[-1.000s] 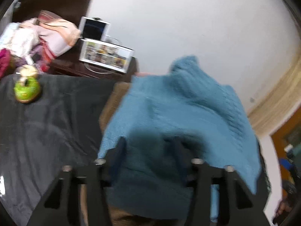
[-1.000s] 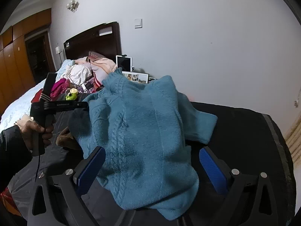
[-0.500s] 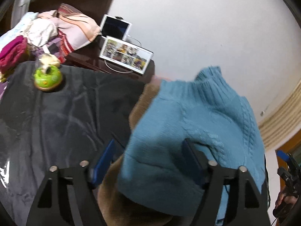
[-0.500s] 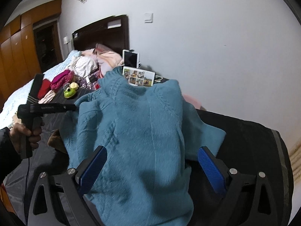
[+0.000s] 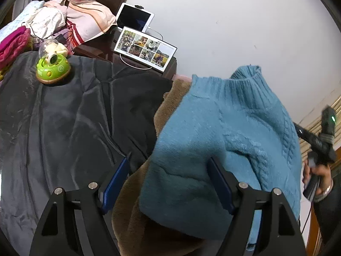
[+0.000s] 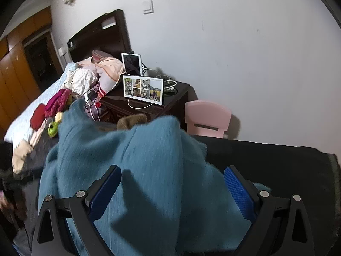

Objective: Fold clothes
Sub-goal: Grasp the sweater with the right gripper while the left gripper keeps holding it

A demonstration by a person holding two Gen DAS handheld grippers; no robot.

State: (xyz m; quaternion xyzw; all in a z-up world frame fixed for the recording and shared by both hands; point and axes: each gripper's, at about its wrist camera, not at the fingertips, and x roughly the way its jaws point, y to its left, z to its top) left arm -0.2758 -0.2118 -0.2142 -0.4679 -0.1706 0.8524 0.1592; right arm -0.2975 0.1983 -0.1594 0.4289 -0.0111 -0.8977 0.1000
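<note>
Sweater lies collar-away, long axis straight ahead of both grippers; left gripper spread over its near fold, right gripper spread above its hem, neither pinching.

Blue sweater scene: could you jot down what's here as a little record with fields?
garment: blue knit sweater, heaped on the dark blanket
under it: brown fuzzy garment
left hand-held gripper: open, sweater edge between the pads, not pinched
right hand-held gripper: open above the sweater
toy: green toy on the blanket's far corner
nightstand: photo frame, tablet
also: pink chair by the wall
</note>
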